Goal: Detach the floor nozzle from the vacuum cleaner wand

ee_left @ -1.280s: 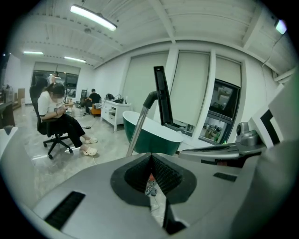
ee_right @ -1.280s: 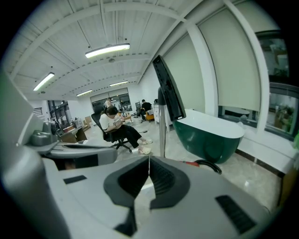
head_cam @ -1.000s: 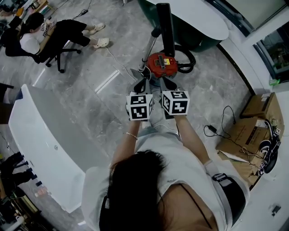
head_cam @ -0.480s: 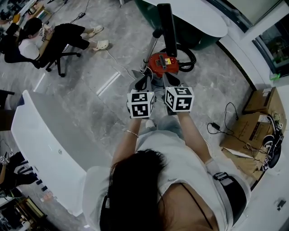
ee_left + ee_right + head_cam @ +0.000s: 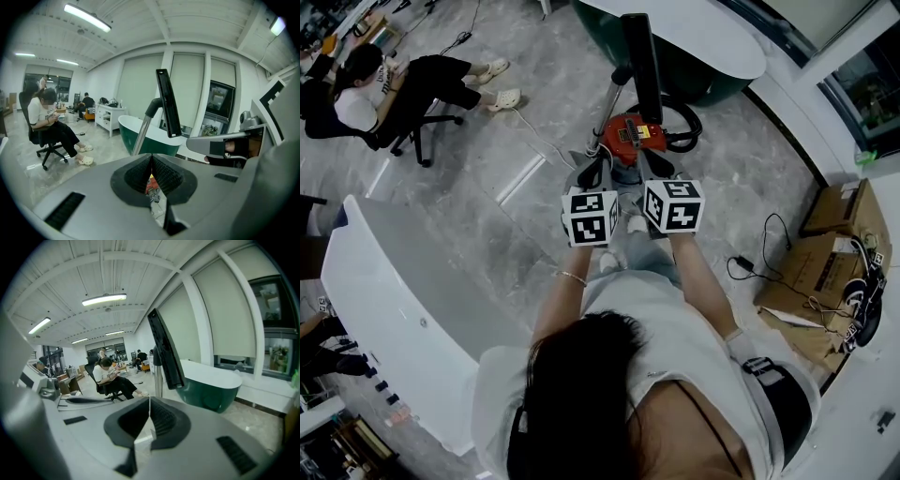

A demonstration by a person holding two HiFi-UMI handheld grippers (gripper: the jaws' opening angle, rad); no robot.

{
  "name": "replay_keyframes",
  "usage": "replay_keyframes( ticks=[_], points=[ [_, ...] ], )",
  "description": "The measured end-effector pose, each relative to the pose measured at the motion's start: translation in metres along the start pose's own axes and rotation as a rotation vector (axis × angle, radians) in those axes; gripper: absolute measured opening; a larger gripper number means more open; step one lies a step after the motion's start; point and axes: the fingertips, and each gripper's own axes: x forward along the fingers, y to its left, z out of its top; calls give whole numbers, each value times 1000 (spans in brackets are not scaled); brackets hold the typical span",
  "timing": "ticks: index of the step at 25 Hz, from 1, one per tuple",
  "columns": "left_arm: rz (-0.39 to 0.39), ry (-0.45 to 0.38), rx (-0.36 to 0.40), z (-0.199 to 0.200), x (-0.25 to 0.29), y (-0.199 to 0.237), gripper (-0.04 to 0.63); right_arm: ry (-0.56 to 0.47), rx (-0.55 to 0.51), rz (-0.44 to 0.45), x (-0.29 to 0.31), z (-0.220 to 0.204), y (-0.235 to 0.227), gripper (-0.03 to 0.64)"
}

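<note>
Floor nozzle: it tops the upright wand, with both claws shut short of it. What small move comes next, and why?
Probably open the right claw and reach it toward the floor nozzle: both it and the left claw are shut and empty, and the nozzle sits on the wand, untouched.

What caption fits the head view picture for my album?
The left gripper and right gripper, both shut, face a red vacuum cleaner, floor nozzle raised on its wand.
</note>
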Motion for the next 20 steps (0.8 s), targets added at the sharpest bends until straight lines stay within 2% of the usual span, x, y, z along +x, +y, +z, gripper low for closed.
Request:
replay_keyframes(
  ticks=[11,20],
  points=[
    [13,-11,-4,10,18,4,3,14,-42,71,13,11,-1,17],
    [19,-19,4,19,30,1,3,-43,-60,151,10,38,0,17]
  ],
)
